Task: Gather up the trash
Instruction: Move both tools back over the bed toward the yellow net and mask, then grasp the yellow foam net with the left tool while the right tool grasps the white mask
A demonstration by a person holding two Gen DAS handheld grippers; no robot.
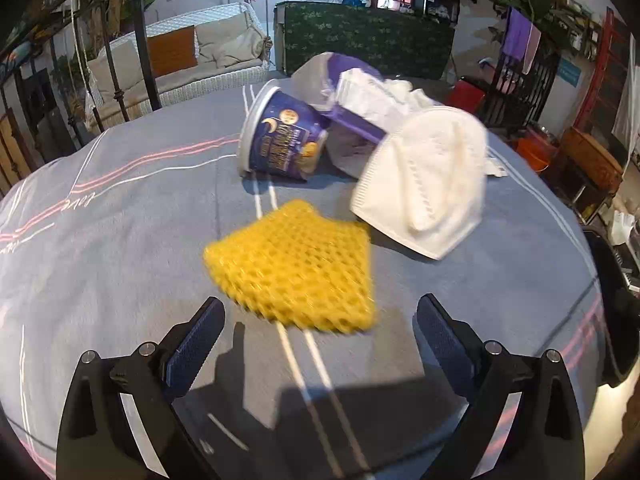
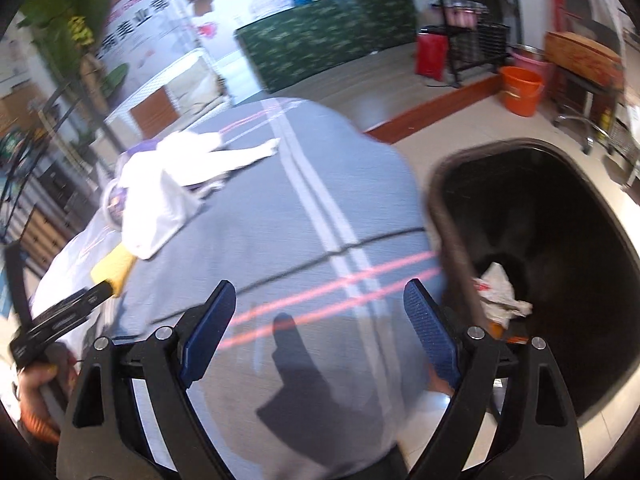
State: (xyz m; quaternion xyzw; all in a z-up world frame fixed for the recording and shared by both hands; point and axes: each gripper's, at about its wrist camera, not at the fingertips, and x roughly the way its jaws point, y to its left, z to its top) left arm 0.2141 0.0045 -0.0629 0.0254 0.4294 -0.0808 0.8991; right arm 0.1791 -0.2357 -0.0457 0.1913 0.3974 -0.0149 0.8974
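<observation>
My left gripper [image 1: 320, 320] hovers with jaws apart and empty over the bed [image 1: 120, 240]. Just ahead at 12 o'clock lies the yellow net [image 1: 296, 268], then the mask [image 1: 424, 184] at 1 o'clock, the cup [image 1: 280, 140] and the wrapper [image 1: 344, 88] beyond. My right gripper [image 2: 320, 320], jaws apart and empty, has the bin [image 2: 560, 240] at 2 o'clock, crumpled paper [image 2: 500, 292] already inside. I judge most trash remains.

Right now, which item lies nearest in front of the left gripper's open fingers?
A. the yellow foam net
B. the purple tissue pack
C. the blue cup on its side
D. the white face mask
A: the yellow foam net lies just ahead of the empty left gripper.
</observation>
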